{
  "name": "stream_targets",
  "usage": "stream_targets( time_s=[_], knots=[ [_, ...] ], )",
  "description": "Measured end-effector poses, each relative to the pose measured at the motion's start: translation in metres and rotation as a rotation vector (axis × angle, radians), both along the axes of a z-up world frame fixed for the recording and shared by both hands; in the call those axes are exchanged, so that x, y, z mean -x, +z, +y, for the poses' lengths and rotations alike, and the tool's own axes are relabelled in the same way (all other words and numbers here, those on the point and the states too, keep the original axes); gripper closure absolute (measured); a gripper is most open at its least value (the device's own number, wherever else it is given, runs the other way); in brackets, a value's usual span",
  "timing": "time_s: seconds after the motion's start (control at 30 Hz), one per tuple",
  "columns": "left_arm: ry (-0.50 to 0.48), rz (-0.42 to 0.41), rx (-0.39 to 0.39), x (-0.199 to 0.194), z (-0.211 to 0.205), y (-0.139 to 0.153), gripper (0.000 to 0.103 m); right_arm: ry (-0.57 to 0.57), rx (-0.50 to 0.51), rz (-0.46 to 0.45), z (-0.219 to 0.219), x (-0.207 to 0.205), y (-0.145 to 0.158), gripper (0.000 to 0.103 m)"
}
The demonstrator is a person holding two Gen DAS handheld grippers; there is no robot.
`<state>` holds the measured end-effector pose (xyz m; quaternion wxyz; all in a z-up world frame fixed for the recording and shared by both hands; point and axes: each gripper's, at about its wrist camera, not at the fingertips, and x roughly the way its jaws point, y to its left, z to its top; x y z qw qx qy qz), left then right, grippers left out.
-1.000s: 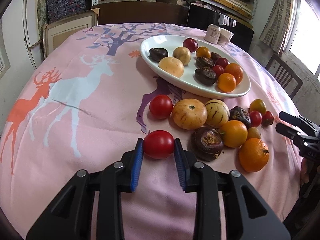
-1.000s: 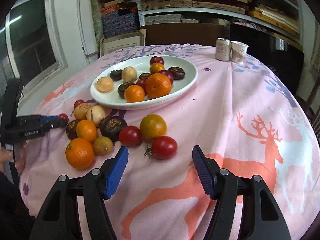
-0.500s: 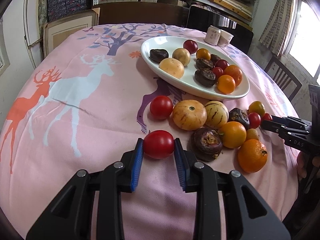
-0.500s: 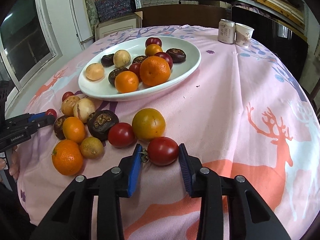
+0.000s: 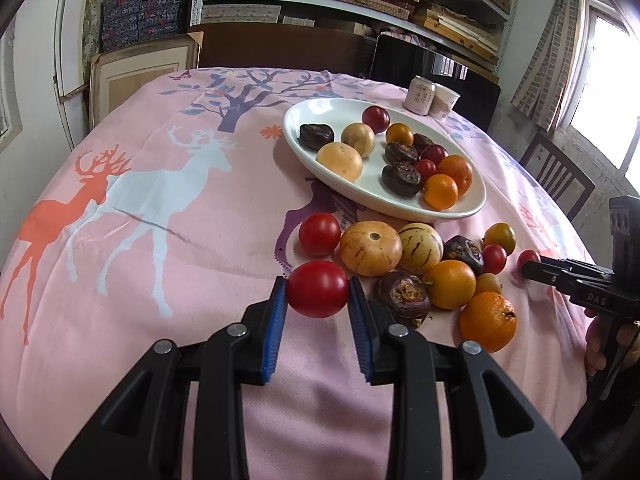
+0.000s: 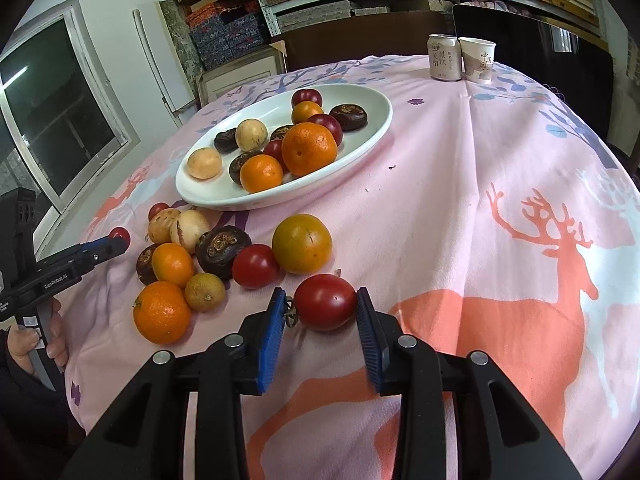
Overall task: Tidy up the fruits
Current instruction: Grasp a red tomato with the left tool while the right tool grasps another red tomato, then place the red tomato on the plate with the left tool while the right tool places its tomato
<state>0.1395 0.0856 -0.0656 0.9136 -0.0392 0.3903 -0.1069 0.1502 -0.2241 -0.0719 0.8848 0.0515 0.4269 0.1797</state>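
My left gripper [image 5: 317, 292] is shut on a red tomato [image 5: 317, 289], held just above the pink cloth. My right gripper [image 6: 321, 312] is shut on another red tomato [image 6: 325, 301]; it shows in the left wrist view [image 5: 527, 261] at the right. The left gripper shows in the right wrist view [image 6: 116, 240] at the left, with its tomato [image 6: 120, 234]. A white oval plate [image 5: 468, 208] [image 6: 360, 148] holds several oranges, tomatoes and dark fruits. Loose fruit lies in front of it: an orange [image 5: 488, 322] [image 6: 162, 312], a yellow-green tomato [image 6: 302, 243], a striped melon-like fruit [image 5: 371, 248].
A drink can [image 6: 444, 58] and a paper cup [image 6: 478, 60] stand at the table's far edge. A wooden chair [image 5: 556, 176] stands beside the table on the right. Shelves with boxes fill the back wall. A red tomato [image 5: 319, 234] lies left of the pile.
My right gripper moved in around its red tomato and shut on it. My left gripper, holding its tomato throughout, has lifted it slightly.
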Motion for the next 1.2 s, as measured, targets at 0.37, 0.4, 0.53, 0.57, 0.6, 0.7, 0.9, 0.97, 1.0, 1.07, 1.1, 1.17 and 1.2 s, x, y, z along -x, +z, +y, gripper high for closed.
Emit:
stream_targets(
  time_s=[0.37,0.4,0.53,0.57,0.6,0.7,0.9,0.97,1.0,1.07,1.1,1.17,1.2],
  knots=[
    [-0.036,-0.049,0.029,0.018,-0.013,0.013,0.073,-0.024,-0.059,-0.024,-0.014,0.011,0.019,0.067],
    [-0.048,-0.063,0.028,0.020,-0.017,0.019,0.073,-0.025,-0.063,-0.035,-0.016,0.010,0.024,0.067],
    [-0.086,-0.115,-0.004,0.016,-0.032,0.044,0.073,-0.026,-0.058,-0.096,-0.019,0.001,0.054,0.067],
    [-0.093,-0.124,-0.019,0.012,-0.035,0.050,0.073,-0.029,-0.061,-0.108,-0.021,-0.003,0.061,0.067],
    [-0.098,-0.133,-0.036,0.006,-0.040,0.057,0.073,-0.034,-0.065,-0.117,-0.022,-0.008,0.068,0.067],
    [-0.121,-0.147,-0.052,-0.016,-0.050,0.072,0.072,-0.051,-0.076,-0.150,-0.023,-0.030,0.089,0.067],
    [-0.141,-0.125,-0.086,-0.073,-0.073,0.074,0.072,-0.063,-0.093,-0.166,-0.007,-0.089,0.105,0.067],
    [-0.140,-0.098,-0.084,-0.094,-0.080,0.066,0.072,-0.061,-0.081,-0.160,0.005,-0.111,0.102,0.067],
    [-0.142,-0.086,-0.083,-0.102,-0.083,0.062,0.072,-0.056,-0.078,-0.150,0.012,-0.122,0.098,0.067],
    [-0.143,-0.065,-0.088,-0.116,-0.090,0.052,0.072,-0.045,-0.065,-0.132,0.027,-0.139,0.090,0.067],
    [-0.143,-0.053,-0.090,-0.122,-0.092,0.048,0.072,-0.039,-0.057,-0.130,0.034,-0.146,0.087,0.066],
    [-0.139,-0.028,-0.086,-0.133,-0.096,0.038,0.072,-0.021,-0.044,-0.124,0.048,-0.158,0.080,0.064],
    [-0.131,-0.022,-0.086,-0.136,-0.096,0.036,0.069,-0.012,-0.044,-0.124,0.053,-0.160,0.078,0.055]
  ],
)
